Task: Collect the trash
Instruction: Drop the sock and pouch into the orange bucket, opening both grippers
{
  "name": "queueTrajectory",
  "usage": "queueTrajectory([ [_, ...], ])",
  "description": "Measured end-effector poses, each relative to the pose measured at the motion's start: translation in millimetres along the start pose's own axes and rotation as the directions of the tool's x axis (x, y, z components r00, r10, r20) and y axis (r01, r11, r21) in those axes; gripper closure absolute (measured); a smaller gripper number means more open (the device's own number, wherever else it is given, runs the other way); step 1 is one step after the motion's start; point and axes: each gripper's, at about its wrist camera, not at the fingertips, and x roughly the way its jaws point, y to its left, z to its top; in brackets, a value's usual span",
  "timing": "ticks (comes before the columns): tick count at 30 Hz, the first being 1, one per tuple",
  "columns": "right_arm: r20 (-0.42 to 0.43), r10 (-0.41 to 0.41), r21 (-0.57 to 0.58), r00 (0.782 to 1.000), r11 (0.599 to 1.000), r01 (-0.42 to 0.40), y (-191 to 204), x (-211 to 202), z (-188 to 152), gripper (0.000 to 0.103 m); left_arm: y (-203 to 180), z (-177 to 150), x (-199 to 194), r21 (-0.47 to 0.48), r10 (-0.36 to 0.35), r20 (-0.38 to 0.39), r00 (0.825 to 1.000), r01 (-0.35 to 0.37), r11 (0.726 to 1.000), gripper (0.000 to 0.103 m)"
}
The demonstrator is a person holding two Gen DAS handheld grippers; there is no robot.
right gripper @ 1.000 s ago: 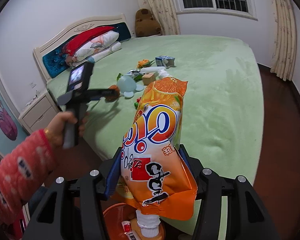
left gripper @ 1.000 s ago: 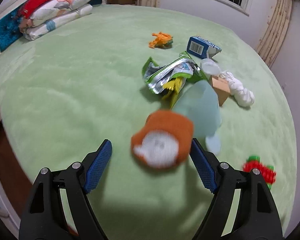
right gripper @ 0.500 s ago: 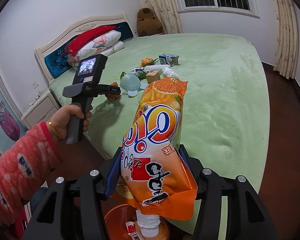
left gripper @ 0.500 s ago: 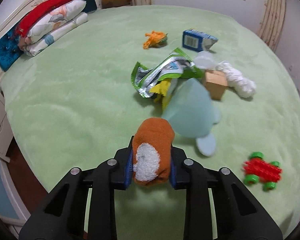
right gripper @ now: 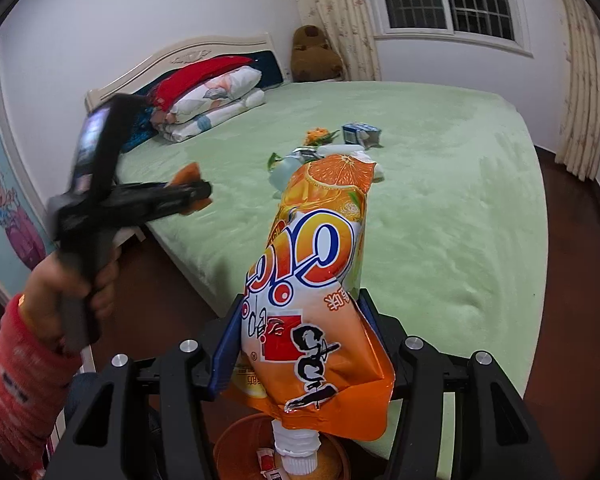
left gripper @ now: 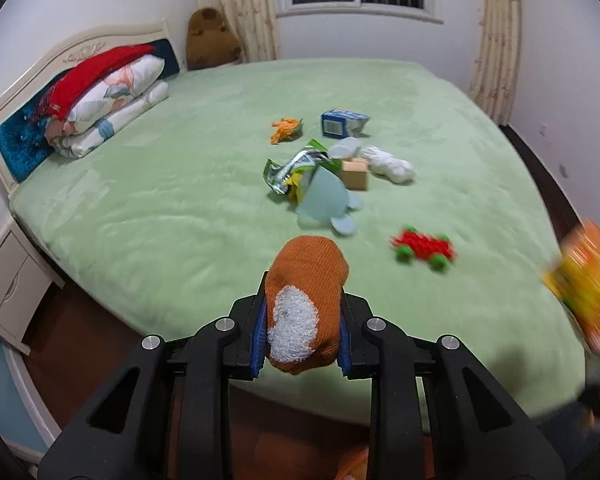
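Orange sock (left gripper: 306,304) sits clamped in the tilted-down left jaws; right jaws grip an orange pouch (right gripper: 312,308).

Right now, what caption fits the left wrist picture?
Left gripper shut on an orange sock above the bed's edge, trash beyond.

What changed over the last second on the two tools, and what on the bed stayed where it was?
The left tool closed on the orange sock, lifted it off the bed and pulled back past the edge. The right tool kept its grip on the orange juice pouch above the orange bin. The litter on the bed has not moved.
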Motion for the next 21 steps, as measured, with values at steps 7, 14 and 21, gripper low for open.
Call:
queueTrajectory([
  [7, -0.082, 0.038, -0.090, 0.996, 0.995, -0.045, 26, 2, -22, 0.049, -13, -62, -23, 0.014, -0.109, -0.075, 0.991, 0.110, 0.994, 0.077],
  [14, -0.277, 0.086, -0.109, 0.957, 0.987, -0.121, 37, 26, -74, 0.049, -31, -145, 1, 0.010, -0.163, -0.277, 0.947, 0.172, 0.985, 0.077],
  [21, -0.446, 0.095, -0.054, 0.890, 0.990, -0.132, 29, 64, -130, 0.049, -46, -207, 44, -0.034, -0.187, -0.458, 0.869, 0.192, 0.981, 0.077],
])
